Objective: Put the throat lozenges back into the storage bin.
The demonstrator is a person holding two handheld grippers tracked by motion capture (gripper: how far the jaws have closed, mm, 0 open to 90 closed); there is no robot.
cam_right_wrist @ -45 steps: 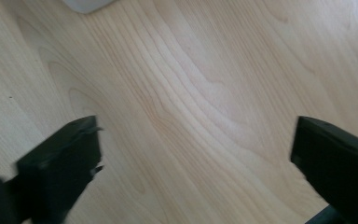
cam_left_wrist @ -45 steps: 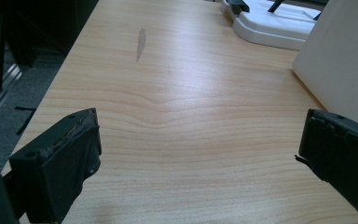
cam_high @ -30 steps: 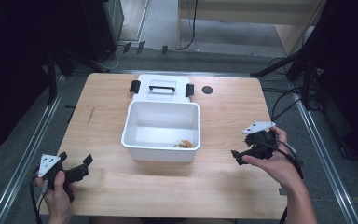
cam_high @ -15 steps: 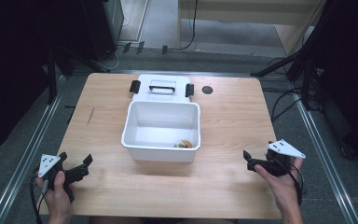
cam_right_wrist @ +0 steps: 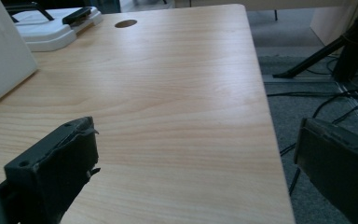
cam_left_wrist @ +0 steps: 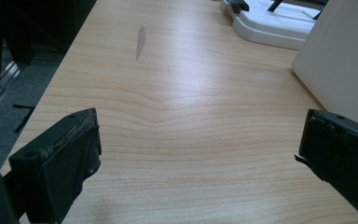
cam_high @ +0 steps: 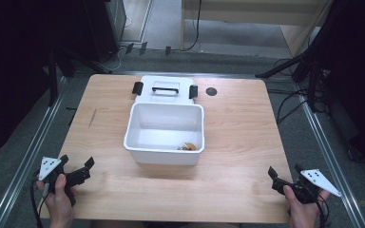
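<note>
Holding both grippers, left and right, with jaws apart, we flank the white bin.

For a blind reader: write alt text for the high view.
A white bin sits mid-table, a small orange item inside, its lid behind. The left gripper and right gripper rest open at the near corners.

The white bin stands in the middle of the worktop, with its lid lying flat, touching its far side at the upper centre of the frame. Bare wood runs wide down the left and right of the frame and along the lower edge, open for passing. The bin's top is open from above.
</note>
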